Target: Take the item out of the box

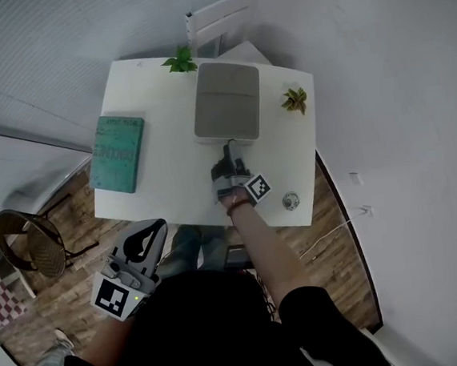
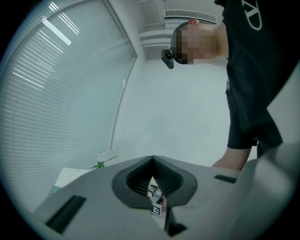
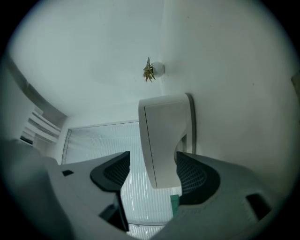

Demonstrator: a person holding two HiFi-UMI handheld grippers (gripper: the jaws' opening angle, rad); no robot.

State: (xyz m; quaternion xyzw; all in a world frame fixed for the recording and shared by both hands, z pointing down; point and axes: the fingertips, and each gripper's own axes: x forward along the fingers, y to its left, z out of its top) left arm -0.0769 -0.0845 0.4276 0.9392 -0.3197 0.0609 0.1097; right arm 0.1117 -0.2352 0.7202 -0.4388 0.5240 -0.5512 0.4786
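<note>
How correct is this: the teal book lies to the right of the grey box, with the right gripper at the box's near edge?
Not quite: the head view shows the teal book left of the grey box; the rest holds.

free: bare table (image 1: 168, 144) between book (image 1: 118, 154) and box (image 1: 226, 101) | obstacles: far plant (image 1: 179, 61), right plant (image 1: 294, 99) flanking box

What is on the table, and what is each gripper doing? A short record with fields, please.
Table: white
Box: grey, mid-table, looks closed
Right gripper: jaws open, the box's near edge between them
Left gripper: jaws together, empty, held off the table's near side
Also on table: teal book, two small plants, small round object
</note>
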